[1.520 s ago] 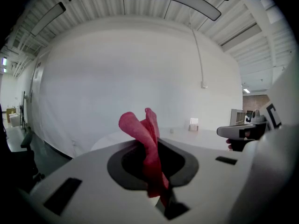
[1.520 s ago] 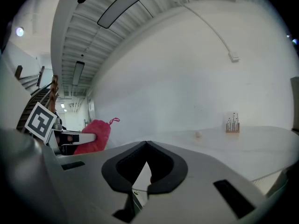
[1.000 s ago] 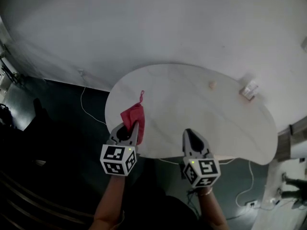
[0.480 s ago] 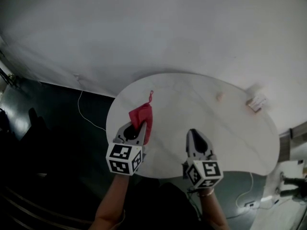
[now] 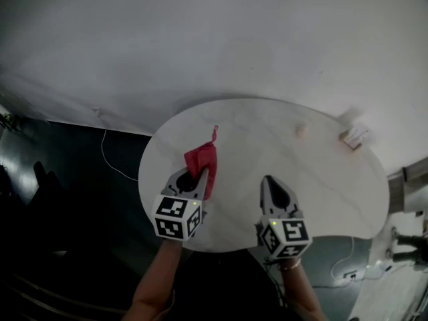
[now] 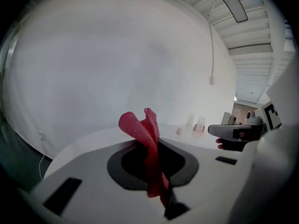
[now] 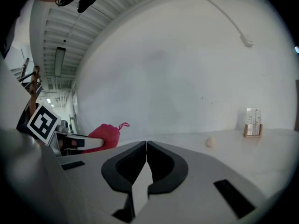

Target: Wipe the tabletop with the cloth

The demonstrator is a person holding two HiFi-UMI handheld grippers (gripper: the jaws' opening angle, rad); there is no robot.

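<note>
left gripper view: left gripper (image 5: 196,182) jaws pinch the red cloth (image 5: 202,160) above the worktop (image 5: 321,179); right gripper (image 5: 274,191) jaws pressed together, empty; next, lower and sweep.

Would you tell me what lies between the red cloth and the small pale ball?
Nothing; the head view shows only bare tabletop between cloth and ball.

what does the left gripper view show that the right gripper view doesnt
Only the left gripper view: the left gripper close up, its jaws shut on the red cloth, and the right gripper from the side.
Only the right gripper view: the right gripper's own jaws, shut with nothing between them, and the left gripper's marker cube.
Both: the cloth, the white tabletop, and a small pale round object and a card stand on its far side.
</note>
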